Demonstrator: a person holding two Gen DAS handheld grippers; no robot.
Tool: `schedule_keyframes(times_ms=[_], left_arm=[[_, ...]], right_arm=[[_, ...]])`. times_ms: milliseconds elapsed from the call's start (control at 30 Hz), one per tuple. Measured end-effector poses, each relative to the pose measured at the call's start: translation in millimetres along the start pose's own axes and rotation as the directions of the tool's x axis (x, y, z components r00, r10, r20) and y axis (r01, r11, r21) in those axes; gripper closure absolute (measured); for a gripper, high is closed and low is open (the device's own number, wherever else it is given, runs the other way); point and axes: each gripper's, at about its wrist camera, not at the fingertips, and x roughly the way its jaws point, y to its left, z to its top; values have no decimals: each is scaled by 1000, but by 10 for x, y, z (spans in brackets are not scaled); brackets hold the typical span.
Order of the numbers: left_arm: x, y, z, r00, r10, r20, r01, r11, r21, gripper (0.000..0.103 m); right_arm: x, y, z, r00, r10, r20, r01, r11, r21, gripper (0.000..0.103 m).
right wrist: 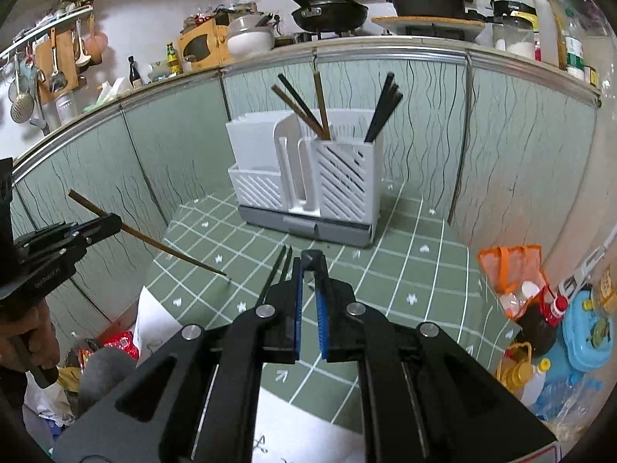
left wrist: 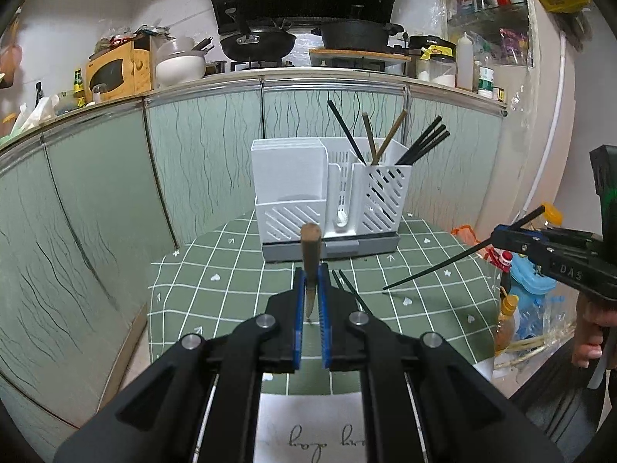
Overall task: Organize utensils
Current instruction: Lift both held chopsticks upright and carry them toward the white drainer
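Both jaw pairs are clamped, each on one chopstick. L gripper [left wrist: 313,270] pinches a brown chopstick [left wrist: 311,247] near its mid-length; seen from the R wrist, the stick [right wrist: 154,241] slants down w/ its thin tip just above the green checked tablecloth [right wrist: 405,262] and its butt end raised toward the cupboard fronts. R gripper [right wrist: 308,266] holds a black chopstick [left wrist: 443,266], likewise slanted, tip low over the cloth nr the right edge.

Two more black chopsticks [left wrist: 349,289] lie loose on the cloth, just ahead of the L gripper, roughly mid-table. White utensil holder [left wrist: 327,200] stands at the far edge of the table against the cupboards; its slotted right compartment [left wrist: 385,196] already carries brown and black sticks, leaning at mixed angles.

Step in hand, as I judge it: carry both sticks to that compartment and drop them in.

To do it well:
- Raise each stick clear above the rim before going fwd; tips are low now and could snag the cloth or the front wall.
- Tilt the wrist so the stick stands nr upright, thin tip down, over a gap betw. sticks already inside.
- Insert one hand at a time; both grippers over one narrow opening risk a clash.
- Release only once the tip is well inside, else the stick may tip out over the rim.
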Motion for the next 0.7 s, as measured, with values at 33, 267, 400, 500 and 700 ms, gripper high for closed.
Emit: schedule_keyframes(times_ms=[33, 267, 400, 500, 700], left_arm=[[7, 6, 30, 1000, -1, 0, 1, 1000, -1, 95], [-20, -20, 203, 1000, -27, 11, 27, 999, 23, 95], [-56, -46, 342, 999, -39, 22, 38, 998, 47, 95], [-81, -44, 463, 998, -44, 39, 42, 998, 51, 95], [-102, -71, 762, 993, -84, 79, 81, 996, 45, 95]], right_arm=[[7, -4, 34, 1000, 1, 3, -1, 1000, 0, 97], [-51, -7, 258, 999, 12, 37, -11, 1000, -10, 97], [-120, -8, 379, 998, 12, 54, -11, 1000, -22, 97], [-199, -30, 499, 997, 9, 71, -7, 999, -34, 97], [-355, -83, 732, 994, -4, 107, 9, 999, -45, 97]])
